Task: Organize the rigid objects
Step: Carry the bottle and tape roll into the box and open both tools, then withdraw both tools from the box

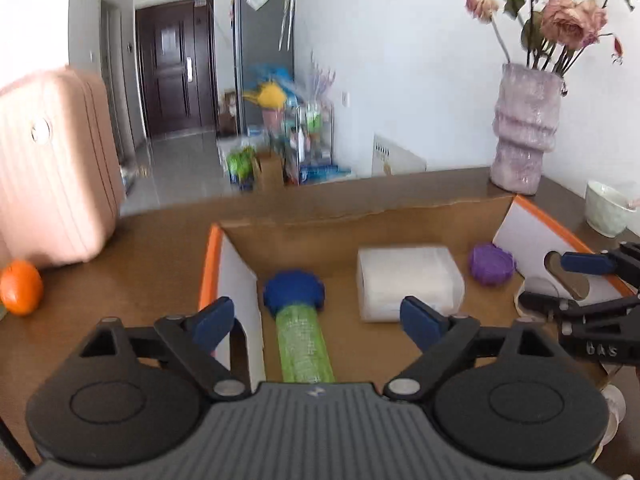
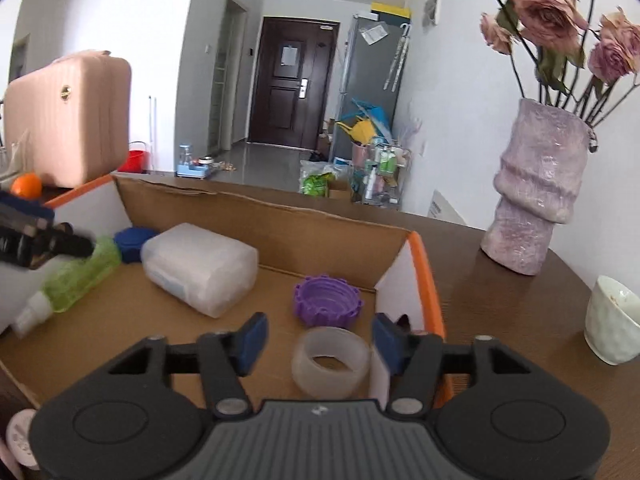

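An open cardboard box [image 1: 304, 236] [image 2: 256, 216] with orange-edged flaps sits on the brown table. Inside lie a green bottle [image 1: 305, 344] [image 2: 78, 276] with a blue cap [image 1: 294, 290] [image 2: 134, 242], a white plastic container [image 1: 408, 280] [image 2: 200, 268], a purple ring lid [image 1: 491, 264] [image 2: 326, 300] and a clear tape roll [image 2: 330, 360]. My left gripper [image 1: 318, 320] is open above the bottle, empty. My right gripper [image 2: 318, 340] is open around the tape roll, its fingers apart from it; it also shows in the left wrist view [image 1: 560, 280].
A purple vase [image 1: 522, 132] [image 2: 534, 192] with dried roses and a white bowl [image 1: 608, 208] [image 2: 612, 320] stand on the table right of the box. An orange [image 1: 21, 288] [image 2: 26, 186] and a pink suitcase [image 1: 52, 168] [image 2: 68, 116] are at the left.
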Available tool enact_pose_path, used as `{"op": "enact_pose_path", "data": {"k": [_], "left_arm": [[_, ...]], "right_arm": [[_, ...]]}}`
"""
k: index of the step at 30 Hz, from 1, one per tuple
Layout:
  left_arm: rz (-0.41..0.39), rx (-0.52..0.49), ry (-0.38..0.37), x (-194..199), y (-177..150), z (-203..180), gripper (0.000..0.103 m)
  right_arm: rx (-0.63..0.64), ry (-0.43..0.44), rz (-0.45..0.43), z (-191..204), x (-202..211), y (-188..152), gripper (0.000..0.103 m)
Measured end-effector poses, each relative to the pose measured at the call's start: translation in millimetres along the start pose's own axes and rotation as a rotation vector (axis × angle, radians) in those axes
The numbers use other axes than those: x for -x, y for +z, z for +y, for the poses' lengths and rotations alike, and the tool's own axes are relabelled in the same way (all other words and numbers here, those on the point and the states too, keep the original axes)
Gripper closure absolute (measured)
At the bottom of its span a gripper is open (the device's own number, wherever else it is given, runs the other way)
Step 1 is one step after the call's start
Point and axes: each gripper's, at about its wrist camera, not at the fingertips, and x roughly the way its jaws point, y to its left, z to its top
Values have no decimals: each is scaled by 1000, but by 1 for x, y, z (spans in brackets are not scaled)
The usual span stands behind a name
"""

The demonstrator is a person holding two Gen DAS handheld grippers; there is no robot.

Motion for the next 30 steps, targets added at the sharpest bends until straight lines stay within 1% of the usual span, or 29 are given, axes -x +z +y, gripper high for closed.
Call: {"op": "enact_pose_path", "data": {"k": [1,3,4,5,6,7,8,9,10,13,14,15,16,17,18,19,20,22,23,24,26,28,30], "left_arm": [[19,-5,-10,-1,-1,1,10],[58,15,-11,-5,-2,4,10],[62,21,-15,-8,-2,4,9],[47,11,-20,-8,-4,4,9],[43,6,-23,-6,-5,2,9],[42,11,-28,-5,-5,4,9],[37,19,-33,-5,-5,5,9],[31,23,-36,-7,-3,4,9],[25,23,-36,-8,-4,2,9],[14,42,-32,-5,-6,-3,9],[-3,59,-35,-1,-7,-3,6],[-21,66,-34,1,-6,-3,4],[-38,63,-24,5,-6,-4,2],[-51,59,-6,10,-5,-5,2],[-66,53,7,17,-4,-7,1],[-83,50,11,26,-4,-8,0],[-93,48,16,35,-3,-9,0],[-115,26,52,58,-4,-16,0],[-143,10,70,71,-6,-20,0],[-175,-7,72,83,-9,-22,0],[-217,-38,93,110,-17,-27,0],[-233,-48,104,134,-27,-30,0],[-228,-39,109,158,-43,-31,0]], "right_arm": [[-11,-2,-19,-2,2,-1,22],[-21,-4,-25,-5,2,-3,24],[-22,4,-35,-7,3,-5,25],[-15,9,-42,-9,3,-5,25],[-1,2,-45,-9,3,-6,29],[29,-16,-49,-9,3,-7,34],[56,-32,-53,-9,2,-8,38],[80,-47,-58,-10,1,-9,44],[96,-53,-61,-10,0,-9,48],[93,-60,-77,-15,-1,-9,52],[85,-65,-86,-17,-1,-9,52],[68,-52,-93,-20,0,-8,48],[59,-19,-100,-22,3,-8,39],[50,9,-112,-22,7,-9,34],[42,25,-124,-22,12,-10,21],[30,32,-145,-20,20,-10,11],[19,29,-161,-18,27,-9,8],[-1,38,-195,-13,47,-8,7],[-16,51,-209,-11,58,-8,7],[-34,69,-230,-10,71,-9,6],[-67,102,-262,-6,97,-14,1],[-74,118,-296,0,123,-25,0],[-68,118,-307,5,144,-34,0]]}}
